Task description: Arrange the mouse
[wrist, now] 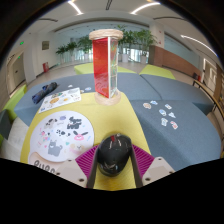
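Note:
A black computer mouse (113, 153) sits between my two fingers, low in the gripper view. Both magenta pads (87, 158) press against its sides, one at the left and one at the right (141, 159). My gripper (113, 160) is shut on the mouse and holds it above a yellow table surface (100, 118). The mouse's rounded back faces the camera and its underside is hidden.
A round white mat with black drawings (62, 135) lies to the left ahead. A tall red and clear column (104, 63) stands beyond the fingers. A grey mat with small white cards (165, 112) lies to the right. A paper sheet (60, 98) lies farther left.

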The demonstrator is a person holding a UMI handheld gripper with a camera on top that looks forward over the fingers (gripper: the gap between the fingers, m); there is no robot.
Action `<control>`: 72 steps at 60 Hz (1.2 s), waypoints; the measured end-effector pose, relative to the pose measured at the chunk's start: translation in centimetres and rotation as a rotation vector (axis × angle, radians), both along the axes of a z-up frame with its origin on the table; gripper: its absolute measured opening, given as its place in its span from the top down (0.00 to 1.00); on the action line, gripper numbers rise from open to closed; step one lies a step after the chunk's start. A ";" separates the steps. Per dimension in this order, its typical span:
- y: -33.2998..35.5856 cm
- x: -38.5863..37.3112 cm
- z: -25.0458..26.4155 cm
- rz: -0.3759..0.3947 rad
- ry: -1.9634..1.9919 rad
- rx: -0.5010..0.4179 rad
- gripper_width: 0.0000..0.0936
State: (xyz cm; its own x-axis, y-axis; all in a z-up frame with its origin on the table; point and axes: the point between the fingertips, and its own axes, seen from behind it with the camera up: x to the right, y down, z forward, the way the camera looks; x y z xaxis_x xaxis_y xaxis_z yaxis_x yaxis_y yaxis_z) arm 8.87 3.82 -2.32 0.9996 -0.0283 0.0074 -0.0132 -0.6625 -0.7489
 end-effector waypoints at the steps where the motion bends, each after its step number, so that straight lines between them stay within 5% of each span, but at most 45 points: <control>1: 0.0 0.0 0.0 -0.004 0.001 0.003 0.42; 10: 0.0 0.4 1.4 -0.043 0.034 0.009 0.50; 17: 1.4 0.4 8.7 -0.055 0.052 0.129 0.50; 27: 3.6 -8.0 16.4 0.066 0.152 0.223 0.50; 35: 4.2 -14.9 12.3 0.169 0.131 0.160 0.50; 48: 2.7 -17.3 1.1 0.113 0.176 -0.056 0.48; 60: 2.7 -17.8 1.2 0.179 0.135 -0.067 0.33; 65: 2.0 -16.8 2.0 0.184 0.071 -0.077 0.08; 72: 0.2 -15.6 5.5 0.168 0.039 -0.028 0.11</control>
State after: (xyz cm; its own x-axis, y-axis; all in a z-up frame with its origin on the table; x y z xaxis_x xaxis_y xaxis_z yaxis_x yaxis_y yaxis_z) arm -6.75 3.98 3.13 0.9897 0.1390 -0.0328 0.0711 -0.6787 -0.7310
